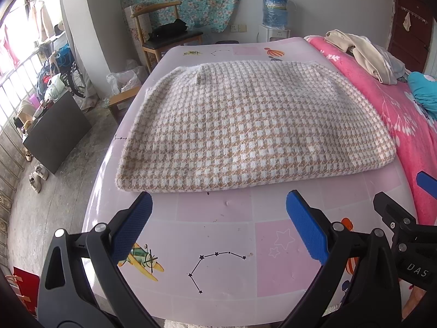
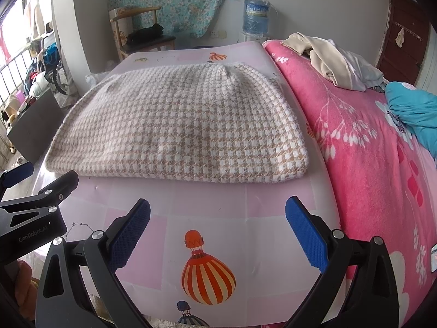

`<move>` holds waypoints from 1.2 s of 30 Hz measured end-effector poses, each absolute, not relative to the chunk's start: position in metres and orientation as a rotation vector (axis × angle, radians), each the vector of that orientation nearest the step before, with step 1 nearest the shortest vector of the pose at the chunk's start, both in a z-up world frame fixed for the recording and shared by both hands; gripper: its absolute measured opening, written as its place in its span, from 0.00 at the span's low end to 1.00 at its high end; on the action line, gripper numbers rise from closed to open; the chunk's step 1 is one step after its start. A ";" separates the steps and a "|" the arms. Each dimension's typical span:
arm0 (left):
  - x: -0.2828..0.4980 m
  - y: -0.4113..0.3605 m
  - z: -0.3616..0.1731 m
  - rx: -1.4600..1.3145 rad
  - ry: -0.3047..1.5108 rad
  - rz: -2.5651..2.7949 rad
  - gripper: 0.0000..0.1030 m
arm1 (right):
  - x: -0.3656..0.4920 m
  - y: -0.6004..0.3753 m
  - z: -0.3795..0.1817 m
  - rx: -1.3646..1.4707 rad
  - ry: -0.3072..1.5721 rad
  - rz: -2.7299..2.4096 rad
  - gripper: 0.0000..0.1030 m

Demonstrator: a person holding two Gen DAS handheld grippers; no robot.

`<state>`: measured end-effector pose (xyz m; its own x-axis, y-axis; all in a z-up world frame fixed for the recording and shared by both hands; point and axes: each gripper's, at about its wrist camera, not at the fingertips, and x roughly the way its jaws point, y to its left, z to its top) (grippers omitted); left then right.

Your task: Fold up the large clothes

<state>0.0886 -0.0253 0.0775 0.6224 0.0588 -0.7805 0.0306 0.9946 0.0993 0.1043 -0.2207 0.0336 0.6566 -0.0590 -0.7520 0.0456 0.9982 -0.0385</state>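
Note:
A beige-and-white houndstooth garment (image 1: pixel 245 128) lies folded into a thick rectangle on the pink printed table cover (image 1: pixel 218 246); it also shows in the right wrist view (image 2: pixel 185 125). My left gripper (image 1: pixel 218 207) is open and empty, hovering just short of the garment's near edge. My right gripper (image 2: pixel 218 213) is open and empty, also a little short of the near edge, toward the garment's right half. The right gripper shows at the right edge of the left wrist view (image 1: pixel 404 207); the left gripper shows at the left edge of the right wrist view (image 2: pixel 41 186).
A pink floral blanket (image 2: pixel 368 150) lies to the right, with a pile of beige clothes (image 2: pixel 327 57) and a teal cloth (image 2: pixel 415 109) on it. A wooden chair (image 1: pixel 164 35) and a water dispenser (image 1: pixel 275 13) stand behind. A black cabinet (image 1: pixel 54 131) stands on the floor at left.

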 end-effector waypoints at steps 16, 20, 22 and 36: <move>0.089 -0.024 0.077 0.106 0.899 0.016 0.92 | 0.104 -0.219 0.031 -0.022 0.856 -0.054 0.94; 0.089 -0.024 0.077 0.106 0.901 0.015 0.92 | 0.104 -0.219 0.032 -0.023 0.856 -0.054 0.94; 0.089 -0.025 0.077 0.106 0.899 0.016 0.92 | 0.104 -0.219 0.031 -0.022 0.857 -0.053 0.94; 0.089 -0.024 0.077 0.105 0.901 0.014 0.92 | 0.104 -0.218 0.031 -0.024 0.858 -0.051 0.94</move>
